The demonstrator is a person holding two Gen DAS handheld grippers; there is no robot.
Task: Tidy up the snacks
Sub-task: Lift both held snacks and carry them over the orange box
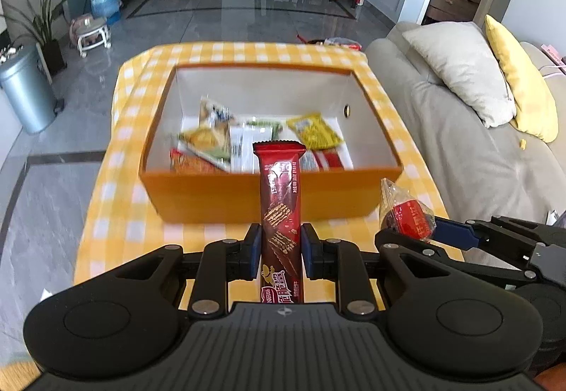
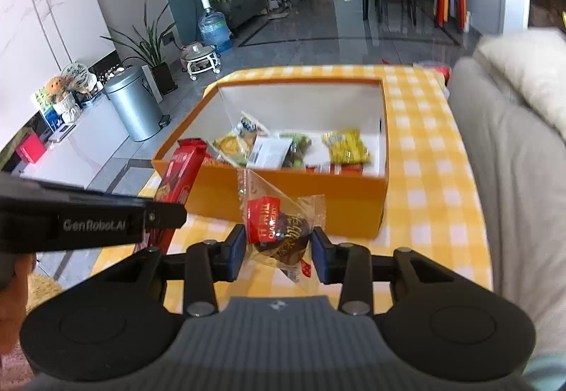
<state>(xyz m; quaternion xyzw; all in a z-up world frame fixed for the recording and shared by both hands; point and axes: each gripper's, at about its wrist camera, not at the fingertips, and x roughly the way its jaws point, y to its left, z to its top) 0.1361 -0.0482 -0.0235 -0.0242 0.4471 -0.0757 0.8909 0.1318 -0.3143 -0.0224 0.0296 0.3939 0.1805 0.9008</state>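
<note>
Yellow checked tablecloth (image 1: 116,214), grey sofa (image 1: 460,150) beside (tiled living room), left gripper (image 1: 281,249) pinching wafer bar (image 1: 281,200), right gripper (image 2: 277,249) pinching candy packet (image 2: 279,224)

Both wrist cameras look forward and slightly down, close over the table, sharing the orange box (image 1: 269,193) (image 2: 283,189).

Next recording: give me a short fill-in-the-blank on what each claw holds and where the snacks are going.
1. The left claw is shut on a long ____ wafer bar.
2. The right claw grips a clear-wrapped snack with a ____ label.
3. Both snacks are held in front of an open ____ box that has other packets inside.
4. The box sits on a yellow-and-white ____ tablecloth.

Missing words: red; red; orange; checked
</note>
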